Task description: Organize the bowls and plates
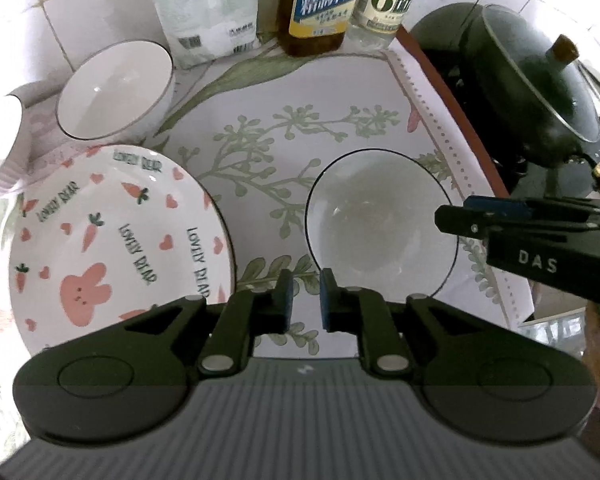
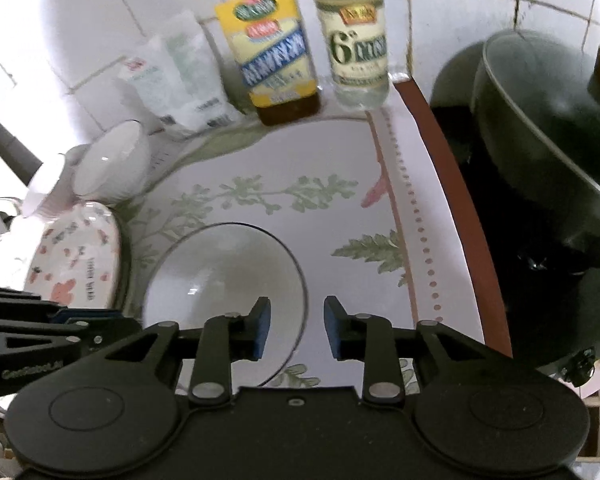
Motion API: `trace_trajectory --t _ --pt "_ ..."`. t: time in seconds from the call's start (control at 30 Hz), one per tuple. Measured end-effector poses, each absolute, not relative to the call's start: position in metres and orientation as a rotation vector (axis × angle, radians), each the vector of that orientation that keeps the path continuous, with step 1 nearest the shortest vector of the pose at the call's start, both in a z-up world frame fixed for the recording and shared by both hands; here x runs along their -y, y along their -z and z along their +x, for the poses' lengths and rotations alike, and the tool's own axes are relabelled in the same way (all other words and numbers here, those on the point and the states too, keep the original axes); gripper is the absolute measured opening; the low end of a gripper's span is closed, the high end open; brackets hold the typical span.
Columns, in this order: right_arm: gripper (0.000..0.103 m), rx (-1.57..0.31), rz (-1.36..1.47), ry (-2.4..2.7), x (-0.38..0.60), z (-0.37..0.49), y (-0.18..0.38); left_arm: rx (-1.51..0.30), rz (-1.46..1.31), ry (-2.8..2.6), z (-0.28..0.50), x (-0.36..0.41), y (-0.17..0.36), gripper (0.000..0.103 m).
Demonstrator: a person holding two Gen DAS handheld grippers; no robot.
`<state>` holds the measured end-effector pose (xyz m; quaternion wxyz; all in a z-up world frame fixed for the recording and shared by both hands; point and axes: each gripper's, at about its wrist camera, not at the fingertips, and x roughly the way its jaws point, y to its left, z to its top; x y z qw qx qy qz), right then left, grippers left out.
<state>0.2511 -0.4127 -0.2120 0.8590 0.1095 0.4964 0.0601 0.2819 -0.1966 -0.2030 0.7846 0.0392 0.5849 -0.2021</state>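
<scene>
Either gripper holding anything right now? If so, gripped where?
Nothing is held. The left gripper and right gripper both show empty gaps between their fingers; the black-rimmed bowl sits free on the mat.

— What stands along the tiled wall (image 1: 80, 8)?
— A white packet (image 1: 204, 12), a yellow-labelled oil bottle (image 1: 320, 4) and a clear bottle (image 1: 384, 4) just beside it.
— And to the right?
— A dark pot (image 1: 540, 92) with a glass lid, beyond the leaf-printed mat (image 1: 300, 140).
</scene>
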Motion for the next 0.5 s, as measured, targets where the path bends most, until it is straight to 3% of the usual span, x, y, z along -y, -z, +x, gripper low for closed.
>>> trace_trajectory --t 0.33,0.5 --pt "0.036 -0.931 0.225 -0.252 0.379 0.224 0.155 -1.284 0.101 0.441 0.261 0.165 0.173 0.014" --pt "0.041 -0.89 0.168 -0.3 0.35 0.215 0.128 -1.263 0.098 0.435 0.251 0.144 0.154 0.021"
